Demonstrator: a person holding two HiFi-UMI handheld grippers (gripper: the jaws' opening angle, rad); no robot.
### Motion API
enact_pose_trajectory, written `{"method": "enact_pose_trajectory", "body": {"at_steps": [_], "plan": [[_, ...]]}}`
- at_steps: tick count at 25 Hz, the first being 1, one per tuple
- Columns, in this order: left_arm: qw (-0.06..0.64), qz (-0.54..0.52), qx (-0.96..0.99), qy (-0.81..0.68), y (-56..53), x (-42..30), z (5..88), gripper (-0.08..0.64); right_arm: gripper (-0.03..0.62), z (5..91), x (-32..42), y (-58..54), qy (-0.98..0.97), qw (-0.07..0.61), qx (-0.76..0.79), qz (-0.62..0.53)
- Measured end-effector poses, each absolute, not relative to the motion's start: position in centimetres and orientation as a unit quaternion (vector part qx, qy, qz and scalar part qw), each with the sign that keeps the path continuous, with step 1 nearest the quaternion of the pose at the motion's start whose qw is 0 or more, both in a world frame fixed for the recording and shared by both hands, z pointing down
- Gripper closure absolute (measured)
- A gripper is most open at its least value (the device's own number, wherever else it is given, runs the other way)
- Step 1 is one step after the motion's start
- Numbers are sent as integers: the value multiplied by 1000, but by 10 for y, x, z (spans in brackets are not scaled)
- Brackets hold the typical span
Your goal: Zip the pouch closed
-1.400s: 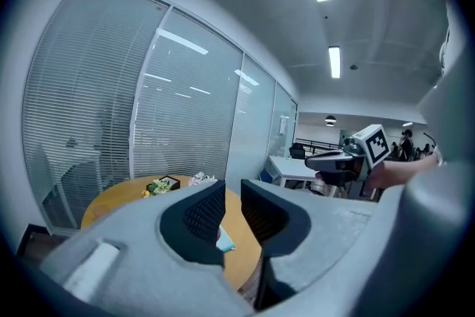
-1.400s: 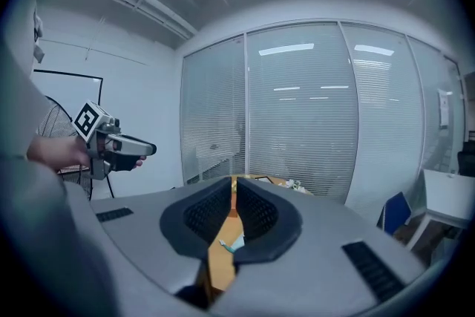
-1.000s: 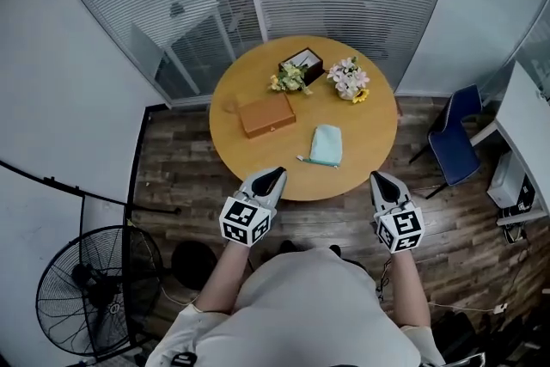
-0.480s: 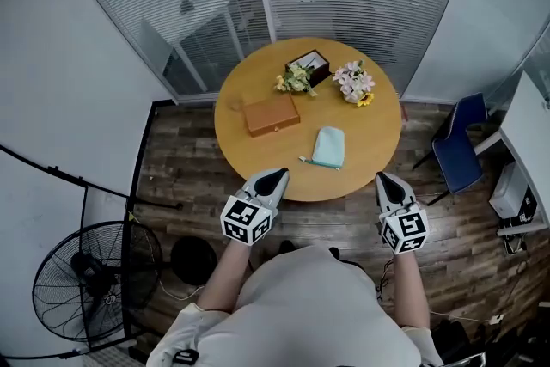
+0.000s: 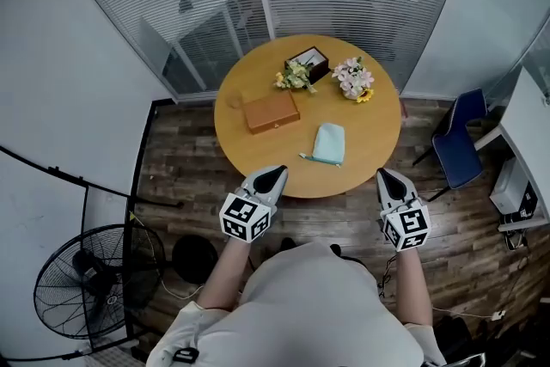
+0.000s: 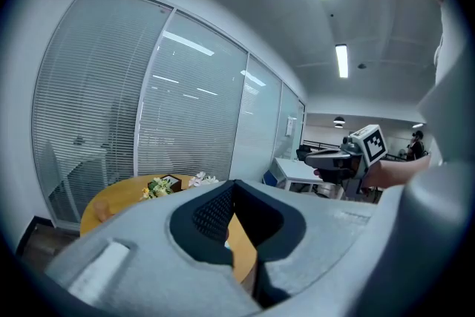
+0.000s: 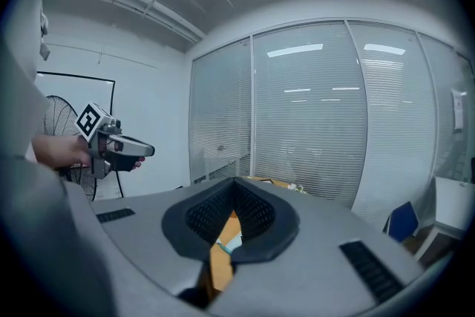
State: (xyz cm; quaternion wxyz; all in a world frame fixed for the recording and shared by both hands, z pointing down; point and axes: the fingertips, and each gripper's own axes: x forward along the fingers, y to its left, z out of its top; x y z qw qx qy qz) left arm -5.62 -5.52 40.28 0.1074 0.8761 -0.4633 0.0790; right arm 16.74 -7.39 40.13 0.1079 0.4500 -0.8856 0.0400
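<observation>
Left tongs and right tongs were pressed together, empty.
Teal pouch lay on the table ahead, between them; best spread both, pin one end, draw the zipper steadily.

Round wooden tabletop, orange-brown, bare all round the rim. Lying flat L of ctr: closed brown box, rectangular, long side roughly across. Far side, L to R: yellow-green flower bunch touching small dark box w/ pale top just behind it; pink-white flower bunch apart to the R, nr far edge. Near side, R of ctr: pale teal pouch, flat, apart from brown box. Thin teal strip poking out at pouch's near-L corner, lying on tabletop. Zip state too small to tell.
</observation>
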Motion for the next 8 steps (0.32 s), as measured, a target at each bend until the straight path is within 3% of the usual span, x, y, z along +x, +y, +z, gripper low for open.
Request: {"method": "enact_pose_trajectory", "body": {"at_steps": [8], "plan": [[105, 74, 878, -461, -51, -59, 400, 541, 589, 401, 161, -69, -885, 110, 450, 41]]}}
